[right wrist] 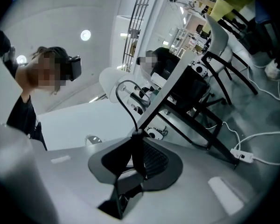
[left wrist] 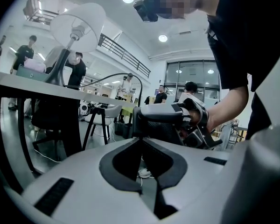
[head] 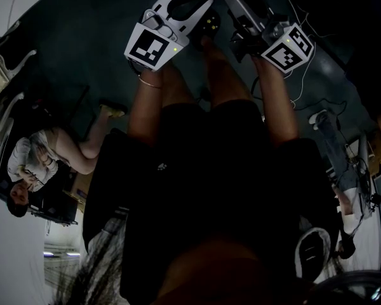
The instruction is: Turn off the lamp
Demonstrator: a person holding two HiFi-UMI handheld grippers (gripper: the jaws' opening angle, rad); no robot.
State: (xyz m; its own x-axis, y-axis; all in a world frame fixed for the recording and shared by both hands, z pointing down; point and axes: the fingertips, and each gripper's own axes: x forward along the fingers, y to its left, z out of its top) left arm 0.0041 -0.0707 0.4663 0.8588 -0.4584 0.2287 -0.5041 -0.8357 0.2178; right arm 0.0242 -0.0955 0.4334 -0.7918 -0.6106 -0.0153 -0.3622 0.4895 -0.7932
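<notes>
Head view's basically murk, can't make out much past the person's bare legs [head: 222, 75]. The white-shaded table lamp [left wrist: 77, 24] has the bottom of its base hidden by the edge of the pale worktop [left wrist: 32, 84]. The thin black cord [right wrist: 129, 112] ends in something dark inside the right tool [right wrist: 136, 136], too dim to identify.

Head view steeply down from above, gripper views low, roughly level, sharing lamp [left wrist: 78, 24], cord [left wrist: 116, 74], table [left wrist: 37, 85].
</notes>
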